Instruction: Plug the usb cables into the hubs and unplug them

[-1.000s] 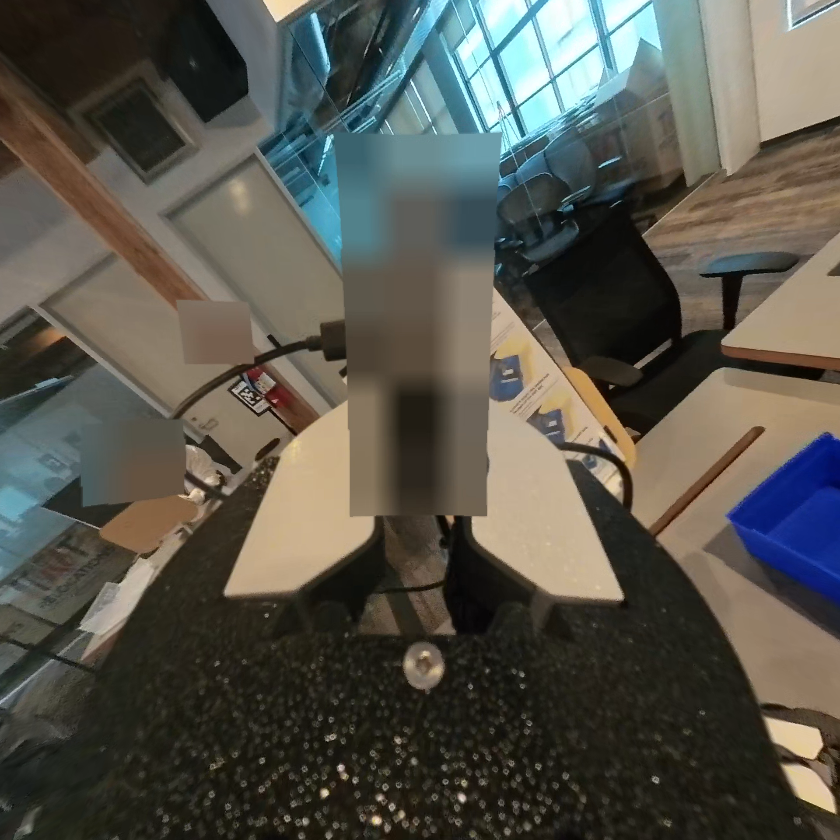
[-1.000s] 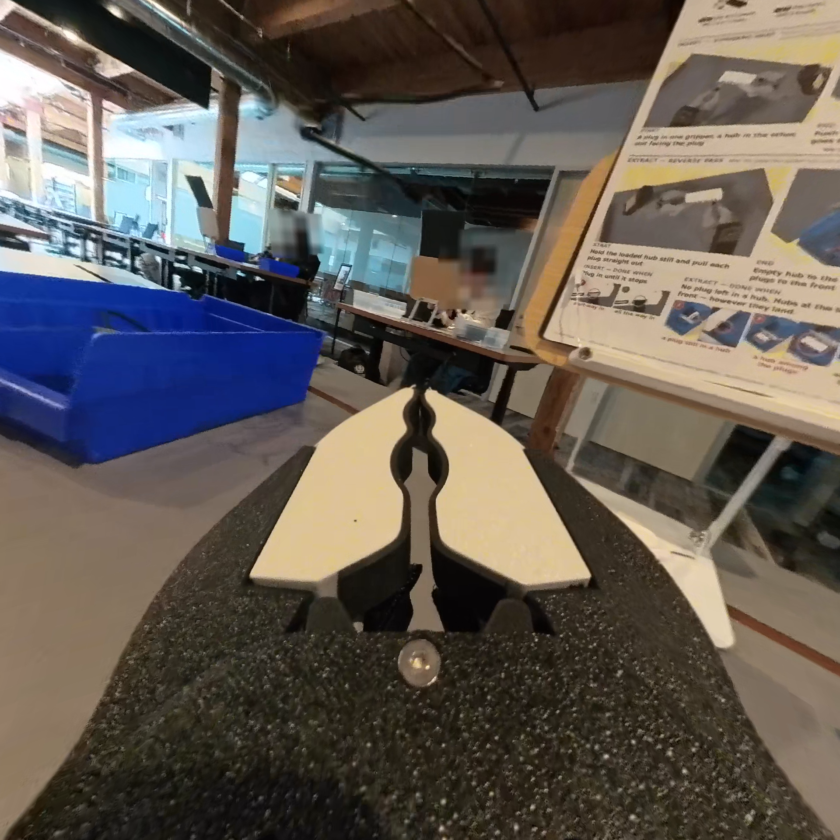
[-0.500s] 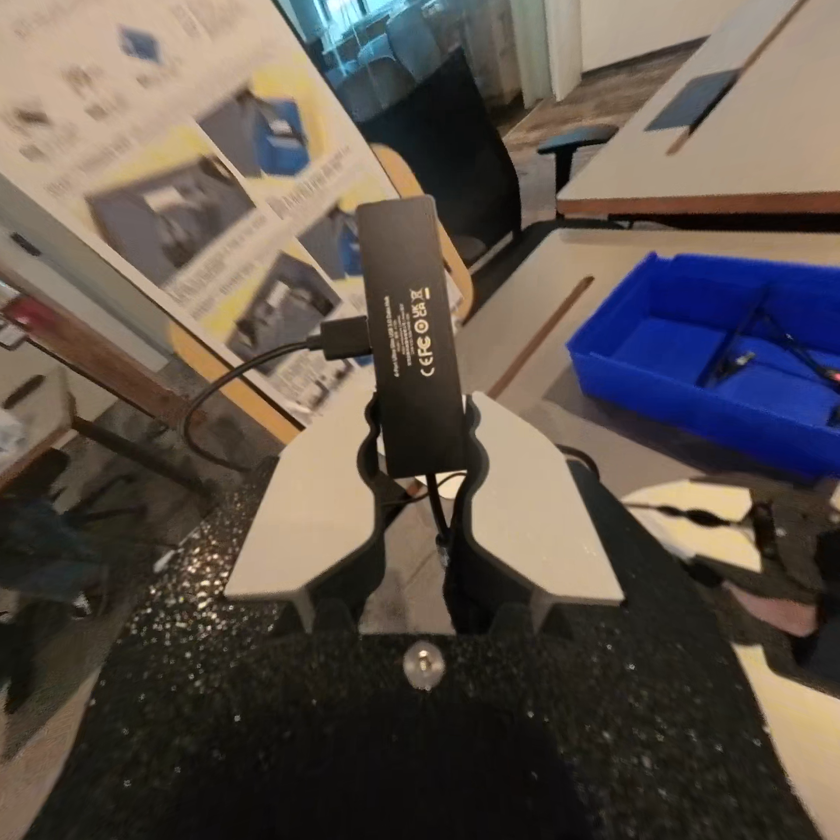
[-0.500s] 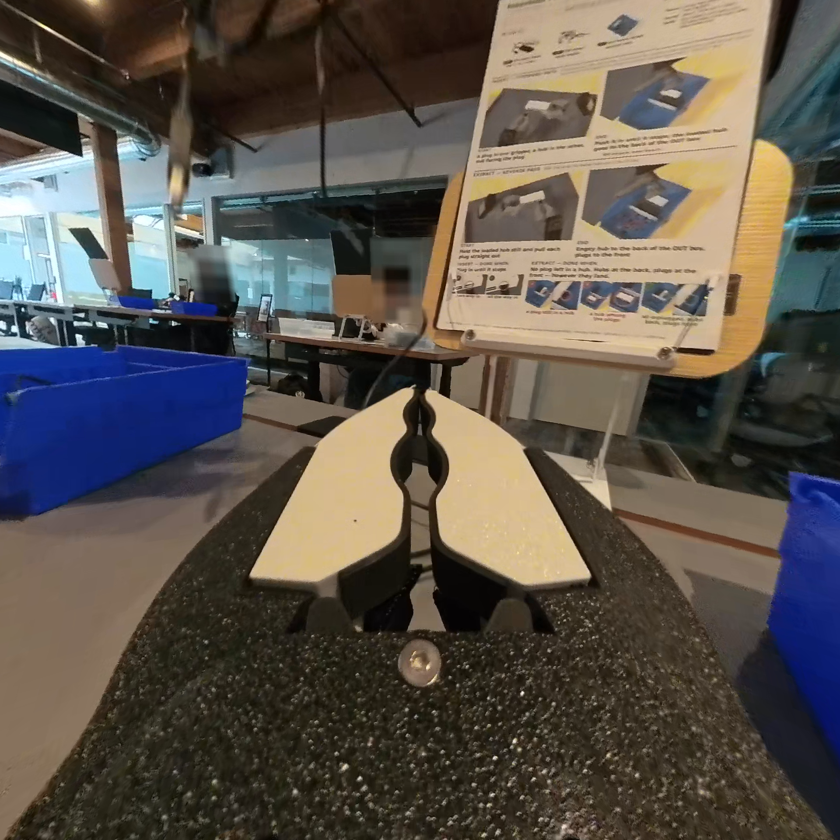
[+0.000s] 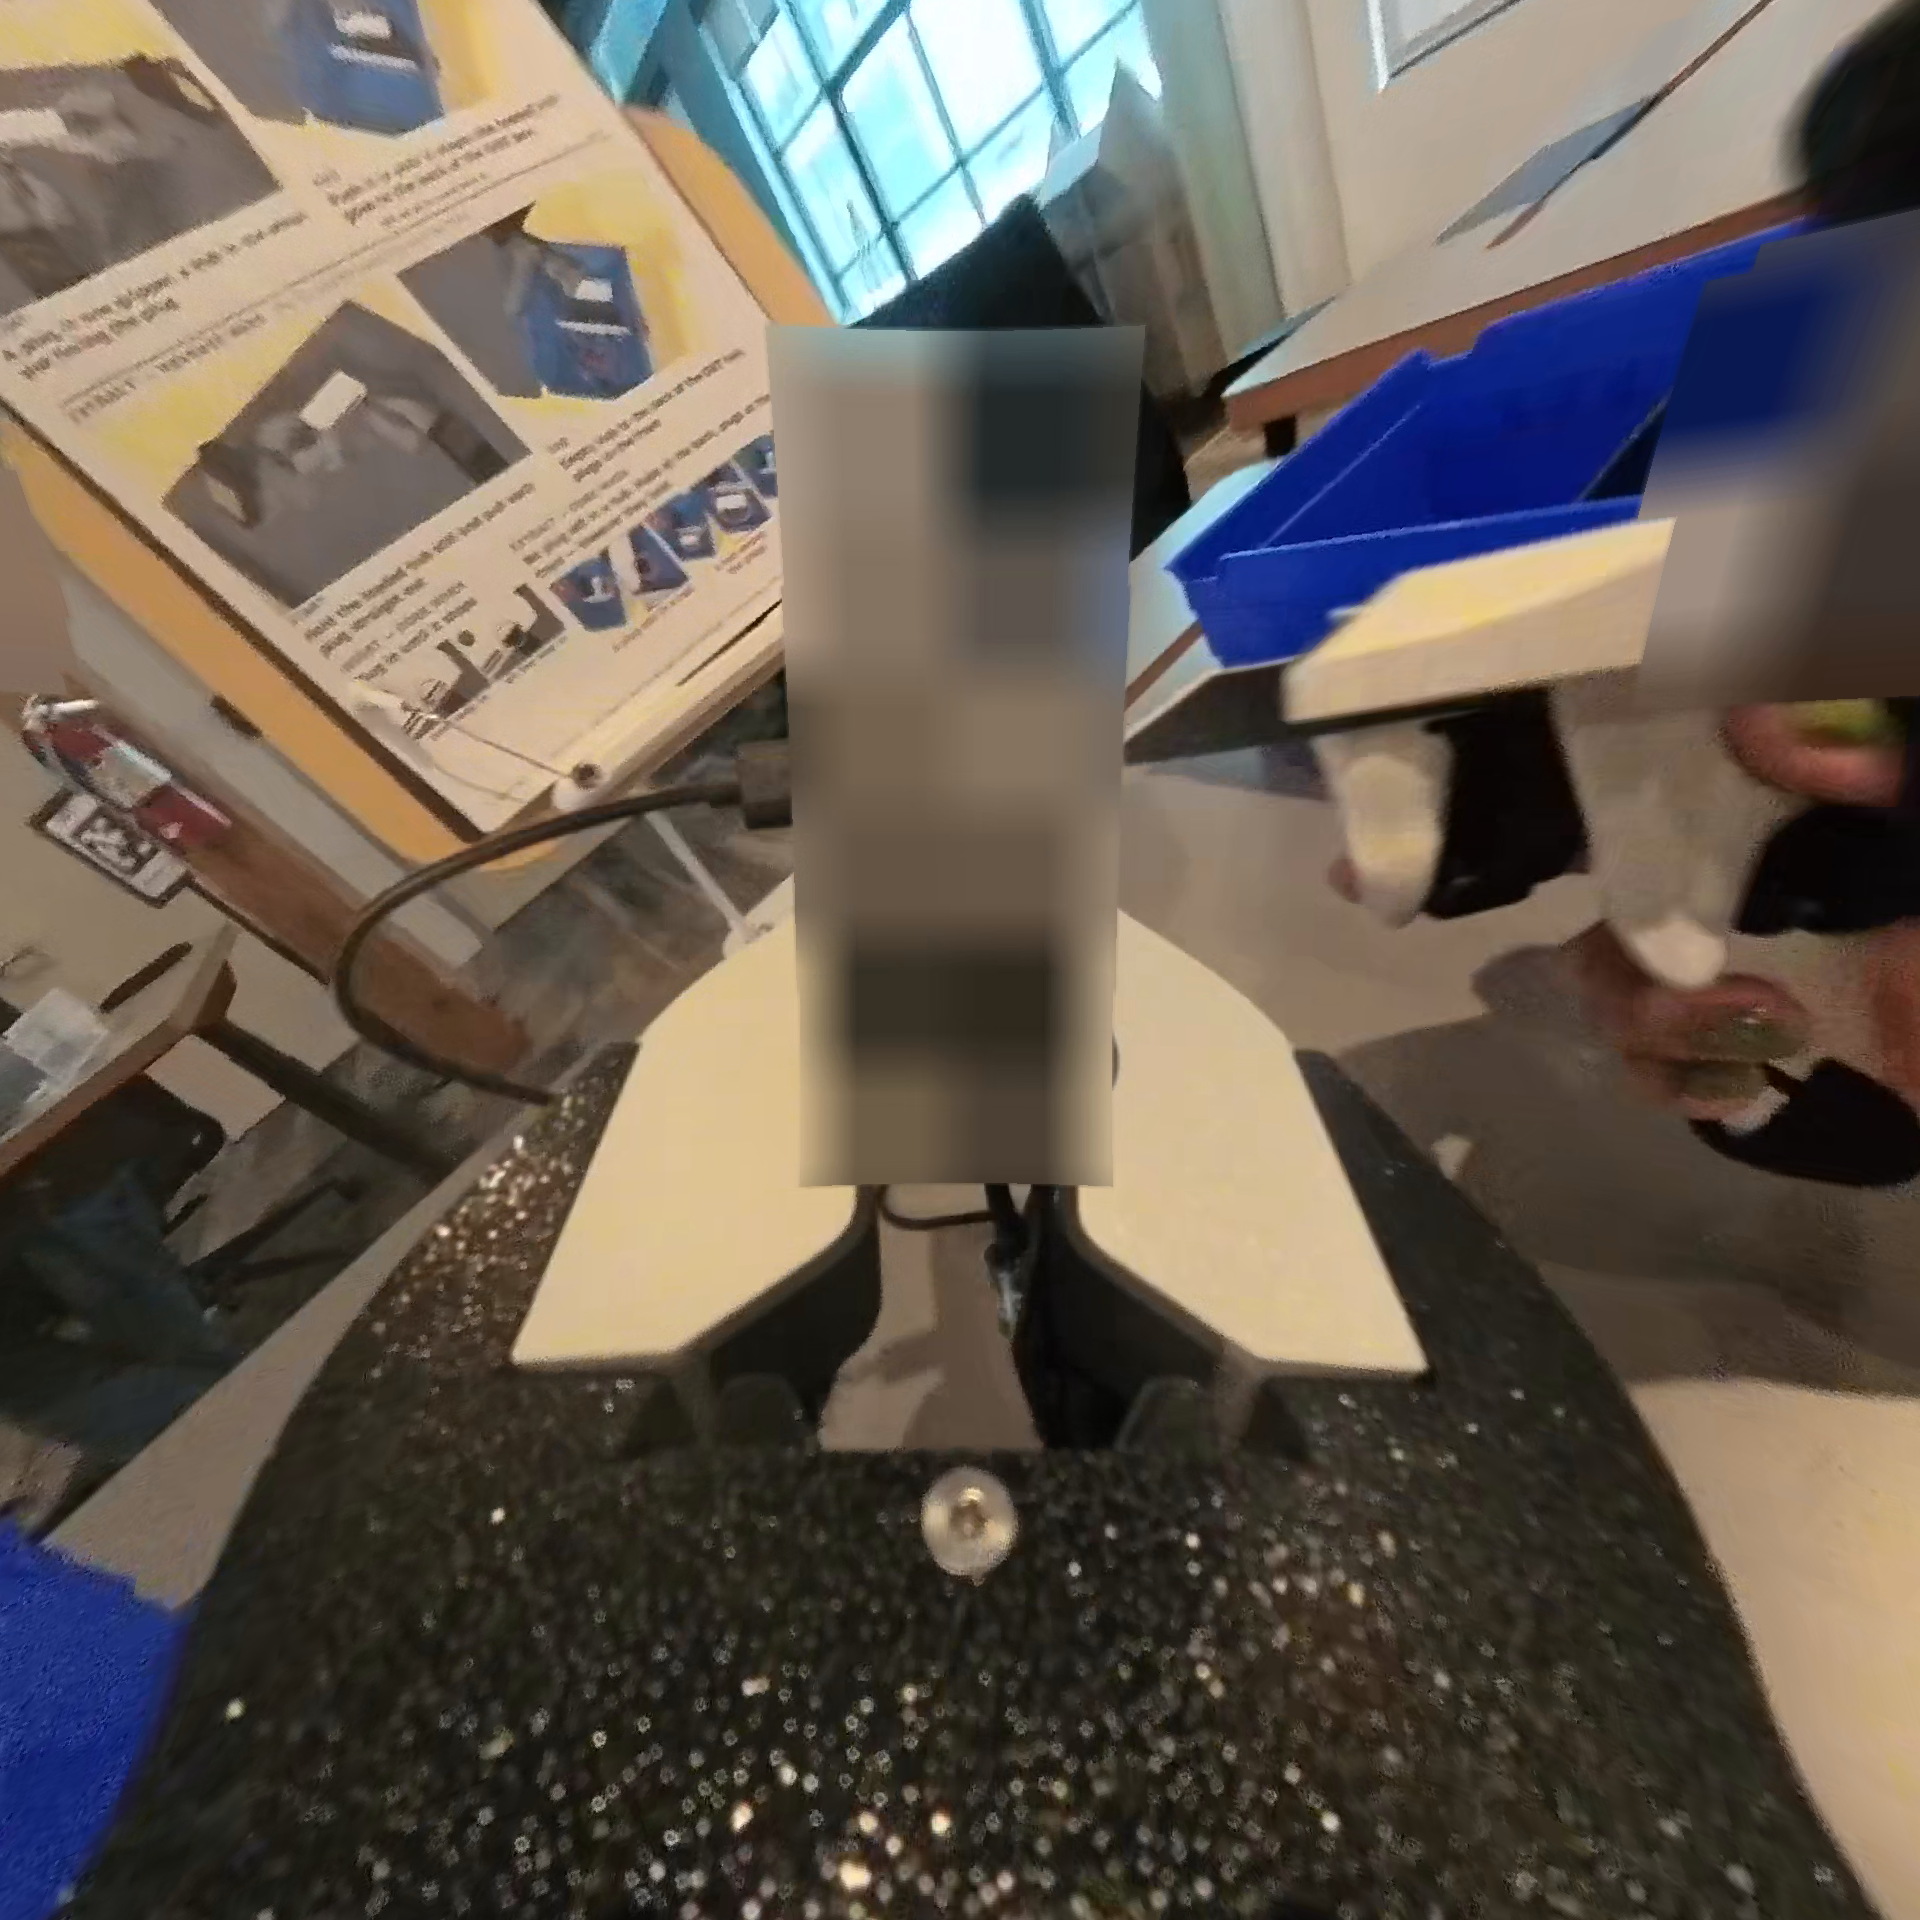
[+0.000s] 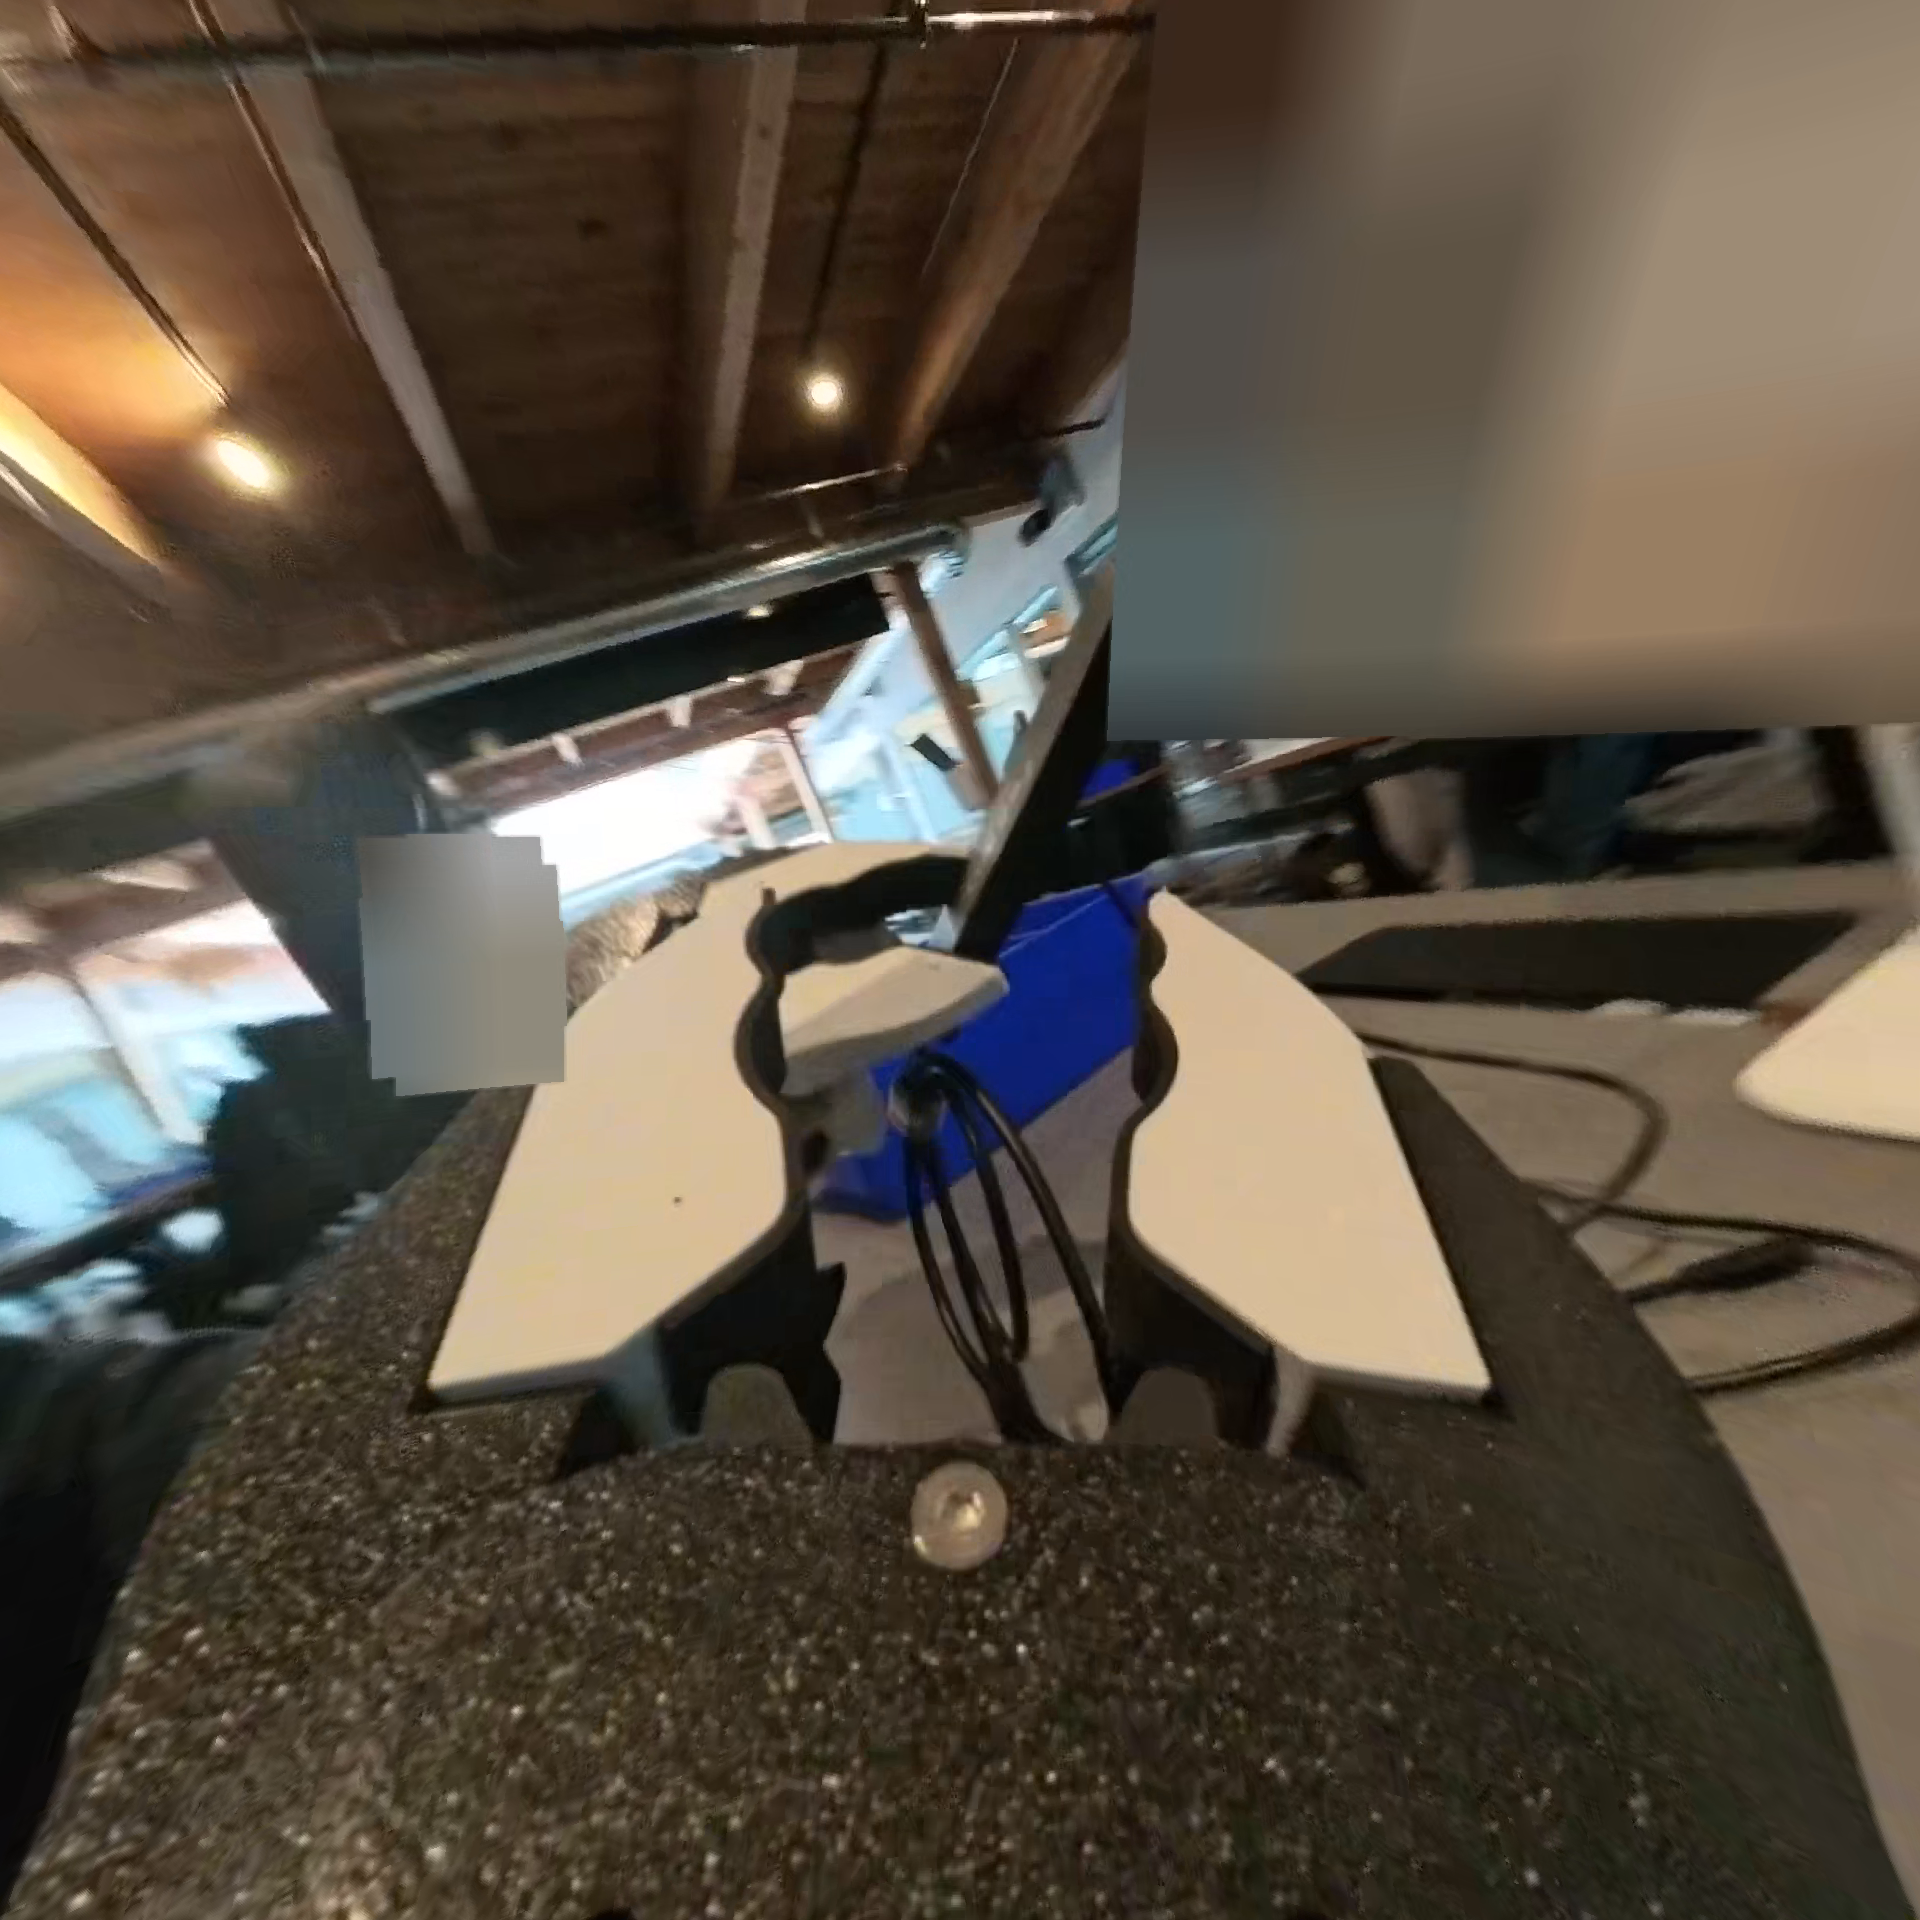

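My left gripper is shut on a black usb hub that stands upright between its fingers; a blur patch covers most of it. A black usb plug sits in the hub's left side and its cable loops down to the left. My right gripper is open and empty. Between its fingers I see the hub edge-on, a left fingertip and black cable loops. The right gripper also shows in the left wrist view, to the hub's right, held by a gloved hand.
A blue bin stands on the grey table behind the right gripper. An instruction board on a wooden stand is at the left. More black cables and a white object lie on the table at the right.
My right gripper has opened and swung round to face the hub held in the left gripper. The left gripper has turned with the hub, and the right gripper has come into its view.
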